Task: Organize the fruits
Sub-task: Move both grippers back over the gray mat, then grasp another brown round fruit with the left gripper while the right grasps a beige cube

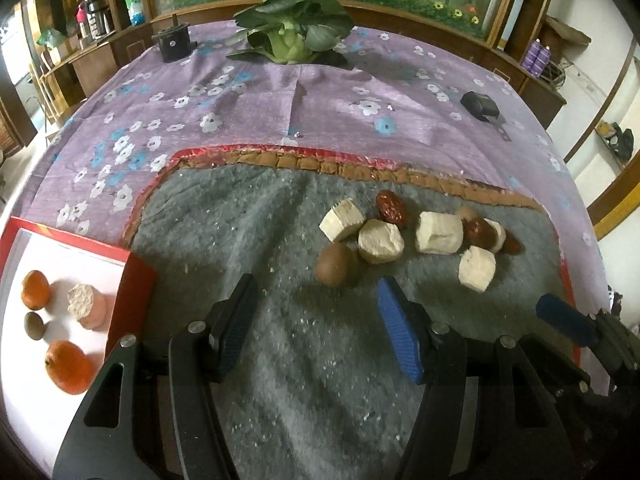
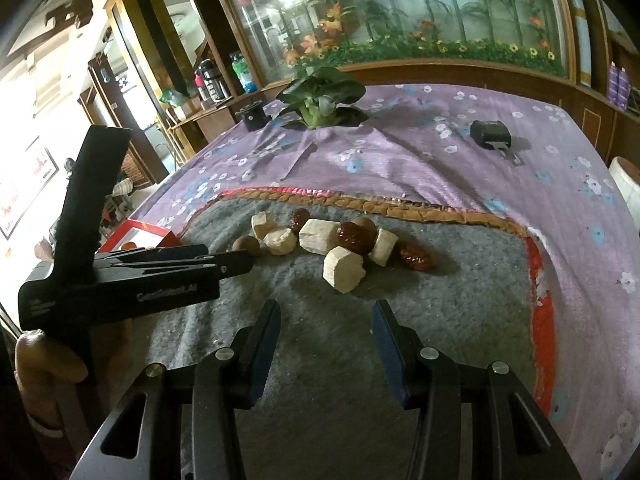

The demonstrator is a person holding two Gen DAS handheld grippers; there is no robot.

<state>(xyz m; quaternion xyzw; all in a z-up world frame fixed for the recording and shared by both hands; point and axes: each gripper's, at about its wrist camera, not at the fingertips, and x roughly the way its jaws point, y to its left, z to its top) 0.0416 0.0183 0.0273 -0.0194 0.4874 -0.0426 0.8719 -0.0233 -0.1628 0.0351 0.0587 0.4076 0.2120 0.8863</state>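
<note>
On the grey mat lies a cluster of pale cut chunks, dark red dates and a brown round fruit. My left gripper hovers open just in front of the brown fruit, nothing between its fingers. At the left, a red-rimmed white tray holds two oranges, a small brown fruit and a pale cut piece. In the right wrist view my right gripper stands open and empty, just short of the nearest pale chunk. The left gripper reaches in from the left there.
A purple flowered cloth covers the table beyond the mat. A leafy green vegetable and a black cylinder sit at the back, and a small black device at the right. Wooden cabinets stand behind.
</note>
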